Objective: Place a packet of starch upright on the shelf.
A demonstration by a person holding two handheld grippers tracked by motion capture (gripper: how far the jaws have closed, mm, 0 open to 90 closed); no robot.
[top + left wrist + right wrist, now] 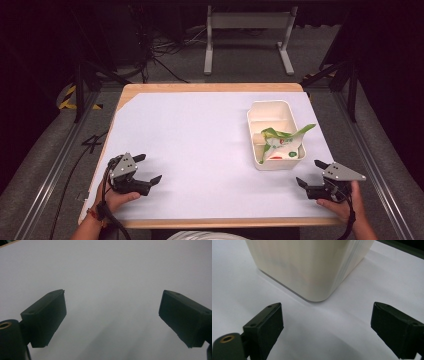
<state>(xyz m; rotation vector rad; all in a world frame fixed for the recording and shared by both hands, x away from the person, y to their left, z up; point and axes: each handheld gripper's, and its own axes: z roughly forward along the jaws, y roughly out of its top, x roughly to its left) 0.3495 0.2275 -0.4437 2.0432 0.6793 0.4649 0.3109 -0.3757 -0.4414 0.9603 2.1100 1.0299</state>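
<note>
White sheeting is covering the table (200, 130); both tools are resting low at its near edge, seemingly parked at rest. Left gripper (148, 169) is sitting with jaws spread wide, nothing between them — same for the right gripper (311, 173), just beside the cream bin (260, 107). Farther out, a green-and-white wrapper (281, 142) is lying inside that bin, one end poking over the rim.

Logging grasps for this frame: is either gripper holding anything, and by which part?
Nothing is held: left gripper and right gripper are both open and empty.
</note>
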